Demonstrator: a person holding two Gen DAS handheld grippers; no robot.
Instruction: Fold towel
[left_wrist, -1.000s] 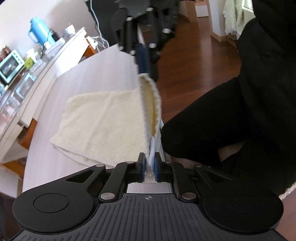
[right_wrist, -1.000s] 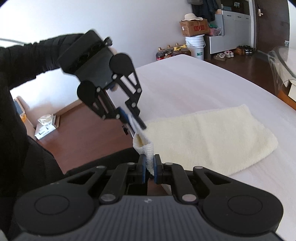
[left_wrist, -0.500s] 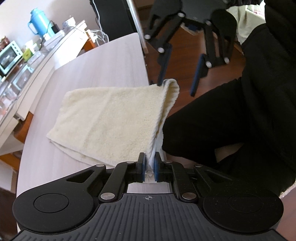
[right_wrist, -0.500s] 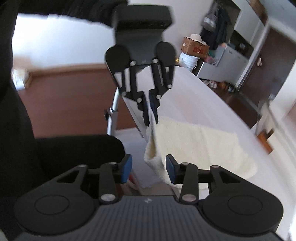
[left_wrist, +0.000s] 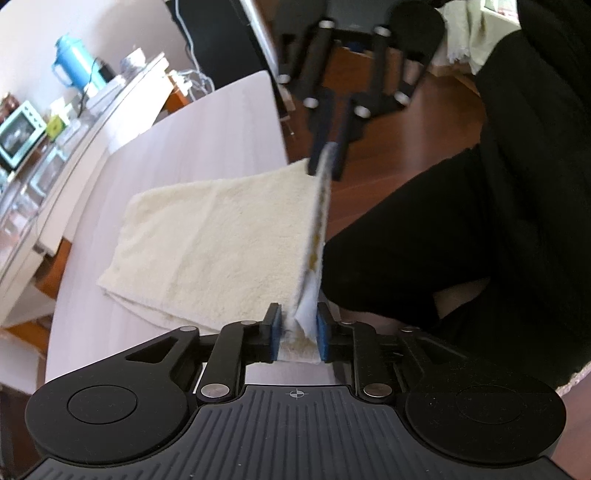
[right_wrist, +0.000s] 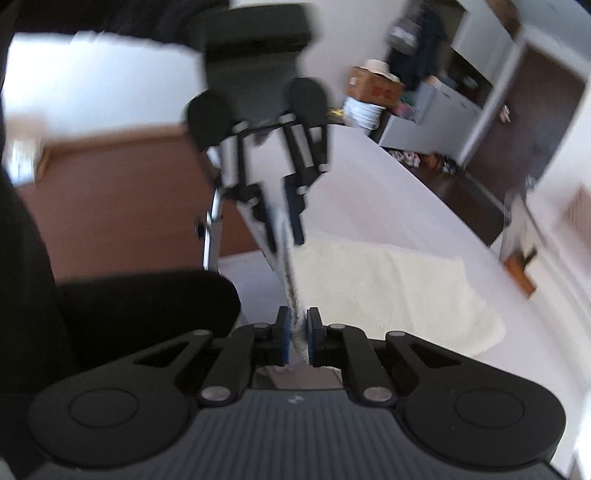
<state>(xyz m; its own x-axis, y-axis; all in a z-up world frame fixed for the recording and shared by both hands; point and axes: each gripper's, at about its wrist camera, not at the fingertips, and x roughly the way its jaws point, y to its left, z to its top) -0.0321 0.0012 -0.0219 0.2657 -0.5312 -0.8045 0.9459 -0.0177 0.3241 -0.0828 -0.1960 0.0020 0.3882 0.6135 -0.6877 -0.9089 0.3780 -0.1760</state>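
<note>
Left wrist view: cream towel (left_wrist: 221, 236) flat on the pale table (left_wrist: 207, 133), filling the centre, near edge lifted and stretched taut from 6 o'clock up toward 12. Left gripper (left_wrist: 295, 332) at 6 o'clock, jaws opening, wider than half a second ago, towel corner loose between the blue pads (left_wrist: 274, 332), no longer pinched. Right gripper (left_wrist: 327, 162) at 12 o'clock, jaws closing narrow on the far corner, where half a second back it stood wide apart beside the cloth. Dark-clothed person (left_wrist: 461, 221) at 3 o'clock.

Right wrist view: blurred. Right gripper (right_wrist: 295, 336) at 6 o'clock, narrowed onto the towel (right_wrist: 388, 288) edge, formerly spread wide around it. Left gripper (right_wrist: 282, 218) at 12 o'clock, fingers parted with the edge running between them. Rest of the towel lying at 3 to 4 o'clock on the table (right_wrist: 388, 192).
</note>
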